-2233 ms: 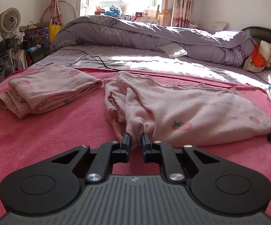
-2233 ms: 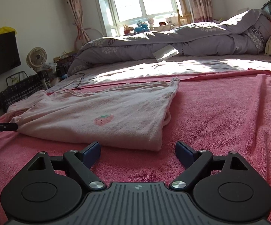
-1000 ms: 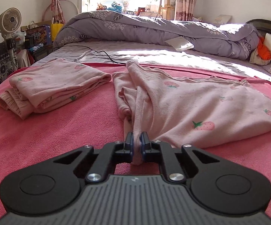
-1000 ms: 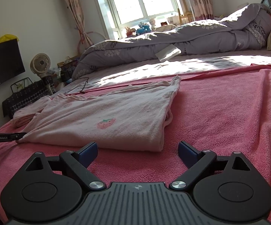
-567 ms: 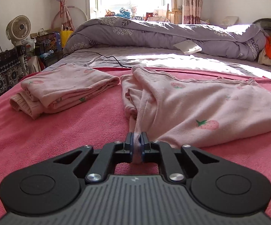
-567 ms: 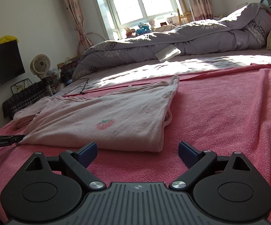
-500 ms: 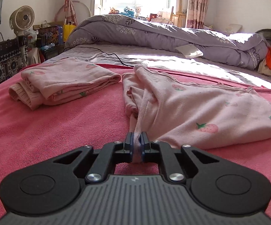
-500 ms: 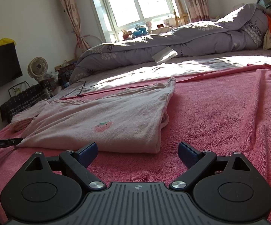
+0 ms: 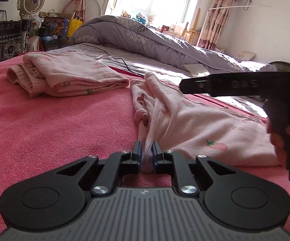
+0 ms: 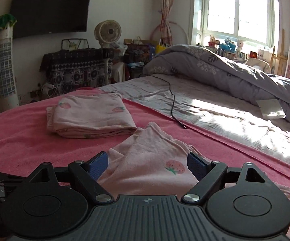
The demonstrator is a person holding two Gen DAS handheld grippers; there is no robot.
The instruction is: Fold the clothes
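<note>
L gripper [image 9: 146, 150]: jaws easing apart, pink garment [image 9: 197, 124] bunched between. R gripper [image 10: 147, 161]: wide, narrowing, over garment, nothing gripped. Folded pile [image 10: 90, 116] nr blanket's [image 9: 44, 132] far edge.

A: What can't you make out?

B: In my left camera, my right gripper [image 9: 221, 85] crosses blurred, its lettering unreadable; the hand [image 9: 285, 134] on it is cut off by the edge. It hides part of the pink top [image 9: 195, 126].

A: And from the right camera?

B: My own tool covers the top's near edge [image 10: 145, 168]. The window toys [image 10: 228, 44] are too small to identify.
</note>
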